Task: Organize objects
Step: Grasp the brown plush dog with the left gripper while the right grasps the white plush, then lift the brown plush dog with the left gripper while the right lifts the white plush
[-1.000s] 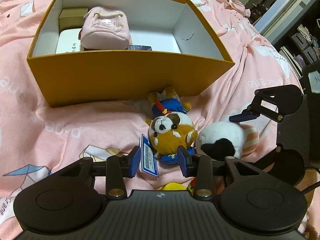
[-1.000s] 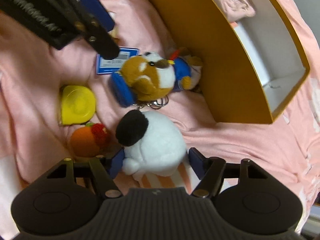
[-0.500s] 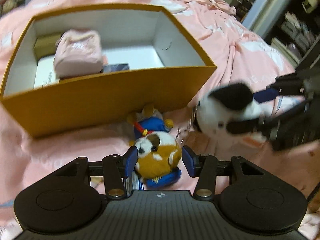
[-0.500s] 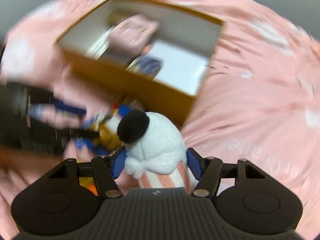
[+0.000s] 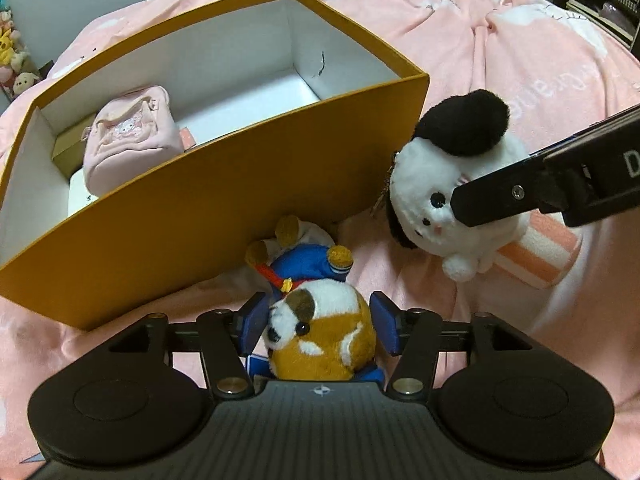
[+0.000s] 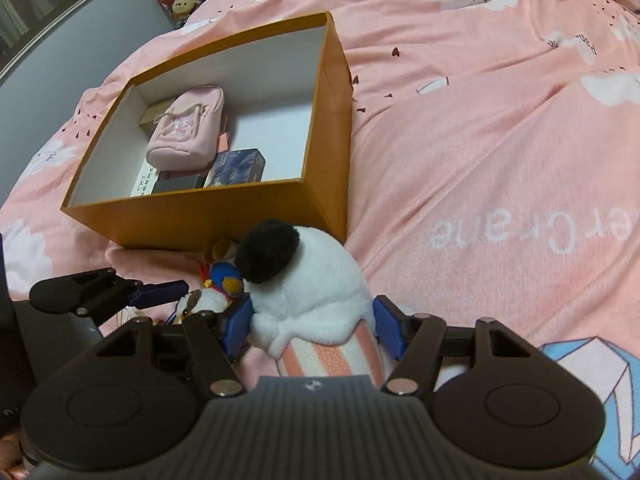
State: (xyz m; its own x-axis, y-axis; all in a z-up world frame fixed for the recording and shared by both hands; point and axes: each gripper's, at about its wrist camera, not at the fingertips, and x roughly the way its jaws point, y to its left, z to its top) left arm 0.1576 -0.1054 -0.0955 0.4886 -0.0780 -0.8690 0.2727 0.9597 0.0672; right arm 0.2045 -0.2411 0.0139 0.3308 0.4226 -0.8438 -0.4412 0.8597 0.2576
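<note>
Two grippers, each with a plush toy between its blue pads, work just in front of the orange box.

Right gripper [image 6: 313,326] is clamped on the white plush [image 6: 312,292] by its striped body, lifted beside the box's near corner. Left gripper [image 5: 319,329] straddles the brown-and-white plush [image 5: 320,336] lying on the pink bedspread [image 6: 500,152]; its jaws have just been opening, and the pads look slightly clear of the toy. Orange box [image 5: 192,200] already holds a pink pouch [image 6: 186,134] and small cartons. To do this well, the right should probably carry the white toy high enough to clear the wall, then release over the bare white floor at the box's right end.
</note>
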